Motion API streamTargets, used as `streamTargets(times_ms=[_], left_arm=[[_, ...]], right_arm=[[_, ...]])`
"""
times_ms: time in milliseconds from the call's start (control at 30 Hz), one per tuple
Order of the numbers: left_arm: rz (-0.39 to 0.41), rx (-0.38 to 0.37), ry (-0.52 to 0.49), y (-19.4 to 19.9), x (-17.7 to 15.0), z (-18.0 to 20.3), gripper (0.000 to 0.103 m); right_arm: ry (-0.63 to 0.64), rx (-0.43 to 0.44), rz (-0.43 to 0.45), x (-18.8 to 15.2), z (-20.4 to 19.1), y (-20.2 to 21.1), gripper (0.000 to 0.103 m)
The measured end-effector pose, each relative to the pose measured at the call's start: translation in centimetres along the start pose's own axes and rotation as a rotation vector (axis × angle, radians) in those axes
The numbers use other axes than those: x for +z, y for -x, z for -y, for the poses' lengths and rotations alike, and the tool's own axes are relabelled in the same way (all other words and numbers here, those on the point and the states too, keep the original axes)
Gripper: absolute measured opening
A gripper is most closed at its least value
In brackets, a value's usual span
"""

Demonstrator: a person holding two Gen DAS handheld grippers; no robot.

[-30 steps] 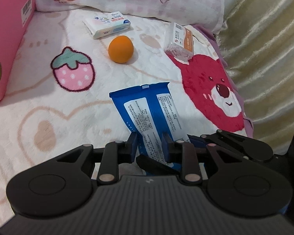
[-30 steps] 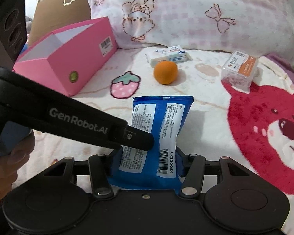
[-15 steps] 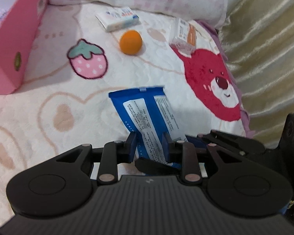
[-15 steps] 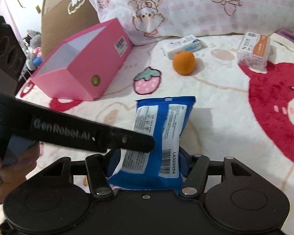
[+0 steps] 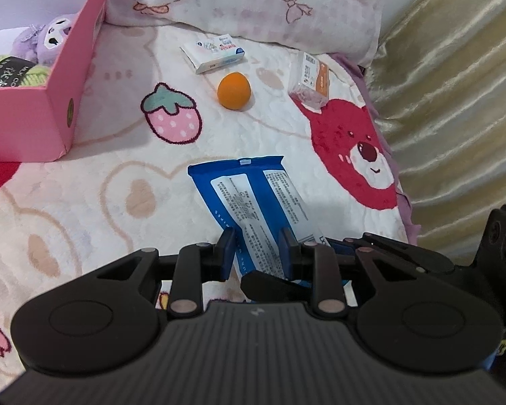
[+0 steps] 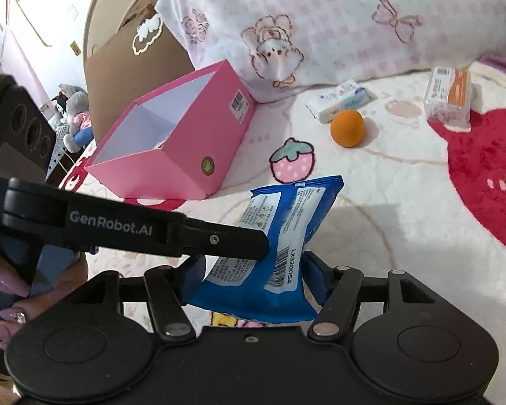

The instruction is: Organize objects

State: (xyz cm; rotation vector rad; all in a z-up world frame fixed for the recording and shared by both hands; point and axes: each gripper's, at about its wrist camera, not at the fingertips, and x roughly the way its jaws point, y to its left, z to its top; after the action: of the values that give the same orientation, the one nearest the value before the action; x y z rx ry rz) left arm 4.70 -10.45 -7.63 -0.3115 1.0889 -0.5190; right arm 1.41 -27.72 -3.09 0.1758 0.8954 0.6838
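A blue wipes pack (image 5: 249,199) is held up off the blanket by both grippers. My left gripper (image 5: 258,253) is shut on its near end. My right gripper (image 6: 253,270) is shut on the same pack (image 6: 280,233), with the left gripper's finger (image 6: 219,236) crossing in front. The pink box (image 5: 60,77) stands open at the left and holds a purple plush (image 5: 47,37); it also shows in the right wrist view (image 6: 192,141). An orange ball (image 5: 234,91), a white tissue pack (image 5: 214,52) and a clear box with an orange label (image 5: 310,81) lie on the blanket beyond.
A pillow (image 5: 253,0) lines the back. A gold curtain (image 5: 455,101) hangs at the right edge of the bed. A brown cardboard box (image 6: 131,47) stands behind the pink box. The blanket (image 5: 84,202) shows strawberry and bear prints.
Both grippers have risen with the blue pack and shifted left toward the pink box, whose open inside now shows in the left wrist view.
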Motion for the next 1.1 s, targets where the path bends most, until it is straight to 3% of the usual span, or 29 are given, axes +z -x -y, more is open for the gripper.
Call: streamTargets(times_ms=[433, 667, 933, 1100], left_arm=[[0.014, 0.053, -0.038, 4.7, -0.8, -0.5, 0.025], [0.017, 0.119, -0.057, 7.7, -1.4, -0.7, 0.025], [0.043, 0.145, -0.033, 10.8, -1.2, -1.8, 0.026], [0.057, 0.137, -0.002, 11.7, -1.0, -2.7, 0.026]], right_arm=[[0.077, -0.07, 0.034, -0.6, -6.2, 0.4, 0.068], [0.11, -0.053, -0.012, 0.0, -9.4, 0.5, 0.068], [0.167, -0.058, -0.028, 1.0, -12.6, 0.3, 0.068], [0.133, -0.041, -0.071, 2.1, -13.2, 0.0, 0.068]])
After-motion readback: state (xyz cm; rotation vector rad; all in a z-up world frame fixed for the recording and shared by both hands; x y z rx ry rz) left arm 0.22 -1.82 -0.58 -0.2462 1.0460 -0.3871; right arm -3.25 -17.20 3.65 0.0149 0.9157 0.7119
